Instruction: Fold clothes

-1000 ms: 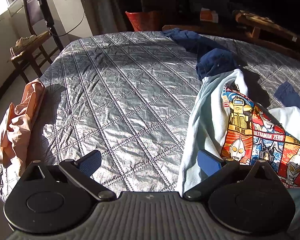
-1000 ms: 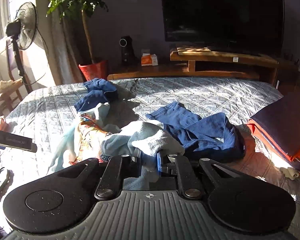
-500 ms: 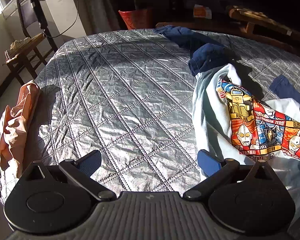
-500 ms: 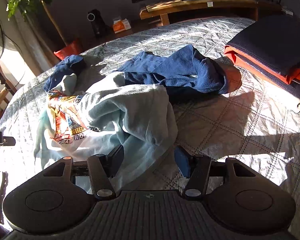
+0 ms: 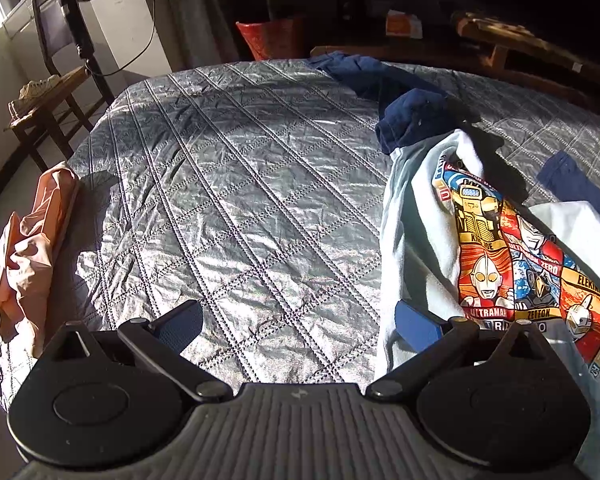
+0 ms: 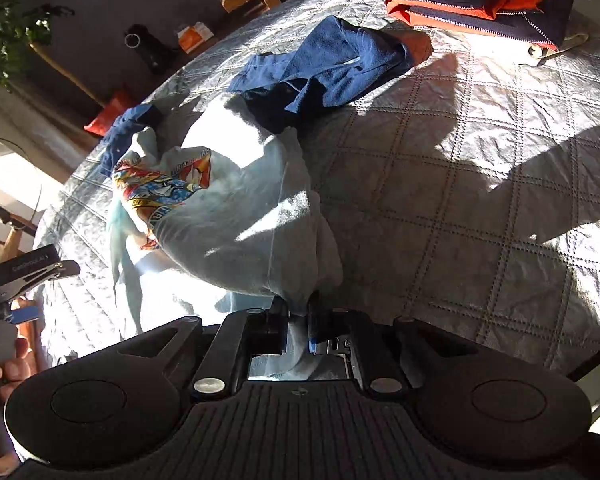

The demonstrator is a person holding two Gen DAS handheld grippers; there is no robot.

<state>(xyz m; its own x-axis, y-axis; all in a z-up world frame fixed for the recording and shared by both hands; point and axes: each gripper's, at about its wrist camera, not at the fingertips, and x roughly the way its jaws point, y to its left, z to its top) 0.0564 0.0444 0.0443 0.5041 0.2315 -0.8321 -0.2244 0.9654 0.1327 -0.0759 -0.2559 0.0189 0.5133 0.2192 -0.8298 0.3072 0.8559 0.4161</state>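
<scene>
our right claw (image 6: pixel 298 322) is closing, pads pinching the pale blue shirt (image 6: pixel 252 216) crumpled on the quilted bed (image 6: pixel 480 184); our left claw (image 5: pixel 298 322) hangs spread, empty, beside its edge.

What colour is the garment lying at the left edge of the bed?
Pale peach-orange, plain; the crumpled garment shows best in the left wrist view.
</scene>
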